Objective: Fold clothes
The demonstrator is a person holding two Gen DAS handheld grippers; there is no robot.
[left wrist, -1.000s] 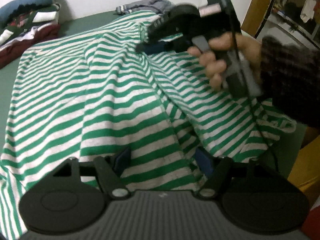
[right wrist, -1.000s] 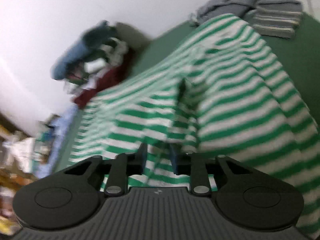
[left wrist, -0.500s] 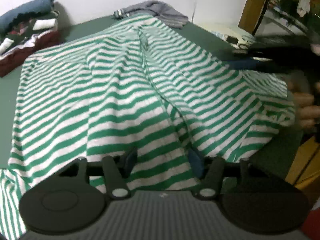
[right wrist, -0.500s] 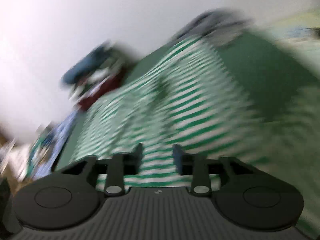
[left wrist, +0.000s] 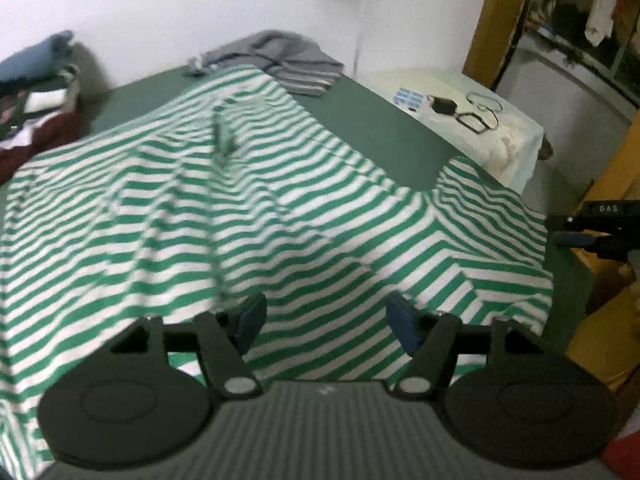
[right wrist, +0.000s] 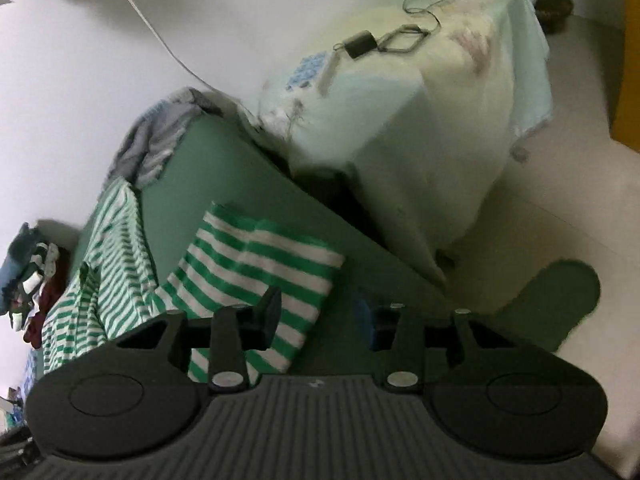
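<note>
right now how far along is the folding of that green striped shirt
Early. Done: the green striped shirt lies spread flat on the green bed, one sleeve laid out. In hand: nothing; the left gripper hovers open over the hem, and the right gripper is open at the sleeve's end. Left: every fold; the grey garment also waits unfolded.
</note>
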